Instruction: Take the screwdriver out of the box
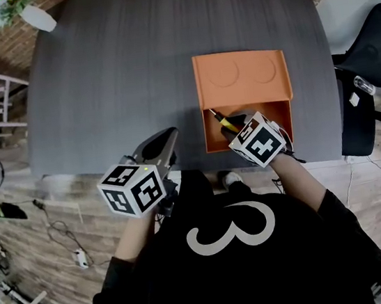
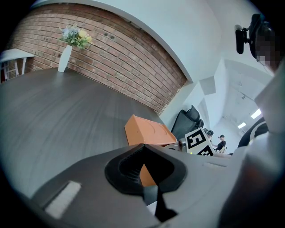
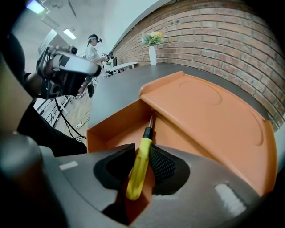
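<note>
An orange box (image 1: 211, 136) stands open on the dark table (image 1: 116, 74), its lid (image 1: 240, 77) folded back flat. The screwdriver (image 1: 218, 118) lies inside by the box's left wall. In the right gripper view its yellow handle (image 3: 139, 169) runs between the jaws, with the black collar and metal shaft pointing into the far corner. My right gripper (image 3: 142, 153) is down in the box. Its jaws stand close on both sides of the handle; the right pad (image 3: 162, 167) touches it, and I see no firm squeeze. My left gripper (image 1: 166, 141) hovers shut and empty at the table's near edge, left of the box (image 2: 144, 131).
A white vase with flowers (image 1: 34, 15) stands at the table's far left corner (image 2: 66, 57). A black office chair (image 1: 366, 53) is right of the table. The table's near edge runs just under both grippers. A person (image 3: 93, 46) stands far off in the room.
</note>
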